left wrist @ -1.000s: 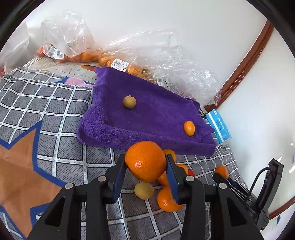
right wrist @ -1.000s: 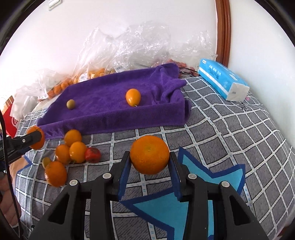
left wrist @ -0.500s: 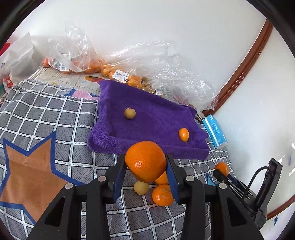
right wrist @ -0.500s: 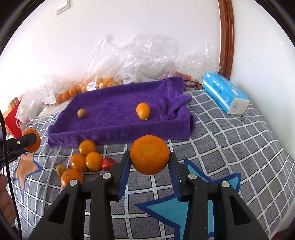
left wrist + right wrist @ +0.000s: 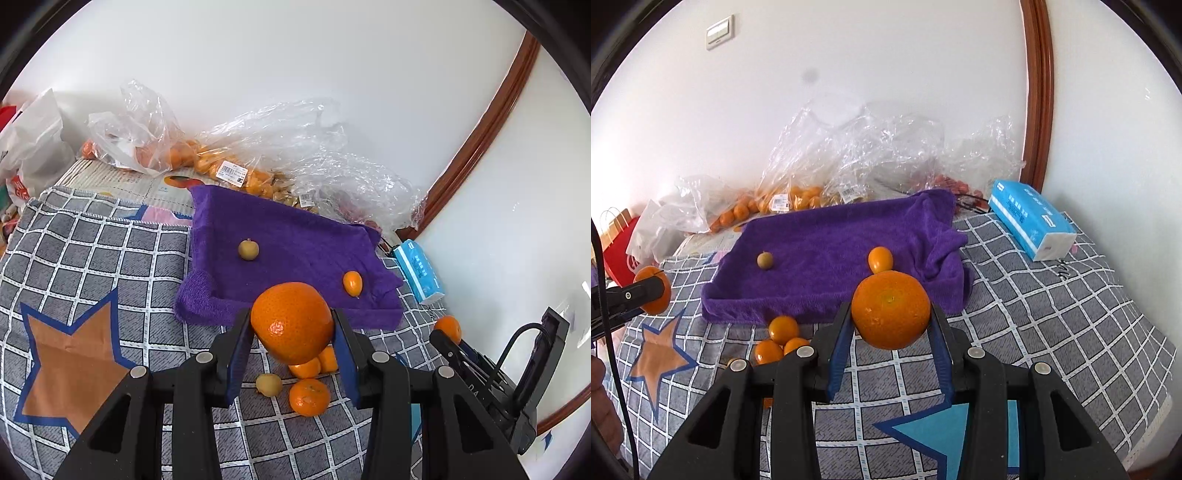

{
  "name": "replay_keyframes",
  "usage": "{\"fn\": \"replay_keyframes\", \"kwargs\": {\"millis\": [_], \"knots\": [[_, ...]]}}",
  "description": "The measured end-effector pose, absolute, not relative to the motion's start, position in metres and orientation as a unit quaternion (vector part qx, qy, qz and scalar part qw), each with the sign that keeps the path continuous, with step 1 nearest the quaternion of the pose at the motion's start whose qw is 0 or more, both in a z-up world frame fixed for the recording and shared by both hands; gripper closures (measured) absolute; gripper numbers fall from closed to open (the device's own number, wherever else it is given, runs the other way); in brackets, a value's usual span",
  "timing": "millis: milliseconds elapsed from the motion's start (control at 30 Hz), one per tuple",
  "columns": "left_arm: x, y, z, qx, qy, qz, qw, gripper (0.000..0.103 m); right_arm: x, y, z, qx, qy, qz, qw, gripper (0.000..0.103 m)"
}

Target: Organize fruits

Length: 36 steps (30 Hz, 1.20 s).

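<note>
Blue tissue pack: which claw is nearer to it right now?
Right. The right claw, holding an orange, sits on the tissue pack's side of the bed; the left claw, with its own orange, is farther off, beyond the loose fruit.

Both tools point(image 5: 291, 343) point(image 5: 891, 343), with oranges point(image 5: 291, 322) point(image 5: 891, 309), higher now.

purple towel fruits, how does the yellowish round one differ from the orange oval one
The yellowish round fruit is dull olive-tan and spherical; the orange oval fruit is glossy bright orange and elongated. The orange one looks somewhat larger. The yellowish one lies toward the left of the purple towel, the orange one toward its crumpled right side. Both are small, rest loose on the towel, and are untouched.
</note>
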State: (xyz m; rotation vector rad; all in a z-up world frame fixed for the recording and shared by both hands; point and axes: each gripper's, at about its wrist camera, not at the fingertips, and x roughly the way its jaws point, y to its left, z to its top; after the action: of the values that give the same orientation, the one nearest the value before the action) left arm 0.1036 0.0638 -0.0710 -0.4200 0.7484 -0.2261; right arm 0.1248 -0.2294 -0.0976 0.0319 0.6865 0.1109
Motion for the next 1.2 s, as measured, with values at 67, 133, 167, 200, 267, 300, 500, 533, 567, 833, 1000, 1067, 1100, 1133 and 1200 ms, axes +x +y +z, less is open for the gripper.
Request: {"fn": "replay_keyframes", "kwargs": {"millis": [67, 133, 167, 200, 267, 300, 500, 533, 567, 833, 1000, 1067, 1100, 1133, 1200], "knots": [[0.104, 0.064, -0.069, -0.202, 0.360, -0.111, 0.904, 0.063, 0.126, -0.229, -0.095, 0.016, 0.334, 0.053, 0.941, 0.063], [0.105, 0.064, -0.068, -0.201, 0.360, -0.111, 0.904, 0.063, 0.127, -0.230, -0.093, 0.018, 0.333, 0.051, 0.941, 0.063], [0.105, 0.064, -0.067, -0.201, 0.360, -0.113, 0.904, 0.063, 0.127, -0.230, -0.092, 0.018, 0.333, 0.051, 0.942, 0.063], [0.106, 0.064, -0.066, -0.201, 0.361, -0.114, 0.904, 0.063, 0.128, -0.230, -0.091, 0.019, 0.332, 0.050, 0.942, 0.063], [0.107, 0.064, -0.064, -0.199, 0.361, -0.115, 0.904, 0.063, 0.129, -0.229, -0.089, 0.021, 0.331, 0.048, 0.942, 0.063], [0.108, 0.064, -0.064, -0.198, 0.361, -0.115, 0.904, 0.063, 0.130, -0.229, -0.088, 0.022, 0.331, 0.047, 0.942, 0.063], [0.116, 0.068, -0.064, -0.203, 0.363, -0.117, 0.902, 0.063, 0.138, -0.224, -0.084, 0.020, 0.332, 0.044, 0.942, 0.063], [0.118, 0.069, -0.064, -0.203, 0.364, -0.117, 0.902, 0.063, 0.139, -0.223, -0.084, 0.020, 0.333, 0.044, 0.942, 0.063], [0.119, 0.069, -0.063, -0.203, 0.364, -0.117, 0.902, 0.063, 0.141, -0.223, -0.083, 0.020, 0.333, 0.044, 0.942, 0.063], [0.130, 0.075, -0.060, -0.209, 0.362, -0.119, 0.900, 0.063, 0.153, -0.214, -0.075, 0.013, 0.330, 0.042, 0.943, 0.063], [0.133, 0.075, -0.056, -0.208, 0.360, -0.121, 0.901, 0.063, 0.157, -0.208, -0.071, 0.011, 0.327, 0.044, 0.944, 0.063], [0.134, 0.076, -0.055, -0.209, 0.360, -0.122, 0.901, 0.063, 0.159, -0.206, -0.070, 0.011, 0.327, 0.045, 0.944, 0.063], [0.135, 0.076, -0.055, -0.210, 0.360, -0.122, 0.901, 0.063, 0.160, -0.206, -0.069, 0.012, 0.327, 0.045, 0.944, 0.063], [0.136, 0.077, -0.055, -0.210, 0.360, -0.122, 0.901, 0.063, 0.160, -0.206, -0.069, 0.012, 0.327, 0.045, 0.944, 0.063], [0.137, 0.078, -0.055, -0.211, 0.360, -0.121, 0.901, 0.063, 0.161, -0.205, -0.069, 0.012, 0.327, 0.045, 0.944, 0.063]]}}
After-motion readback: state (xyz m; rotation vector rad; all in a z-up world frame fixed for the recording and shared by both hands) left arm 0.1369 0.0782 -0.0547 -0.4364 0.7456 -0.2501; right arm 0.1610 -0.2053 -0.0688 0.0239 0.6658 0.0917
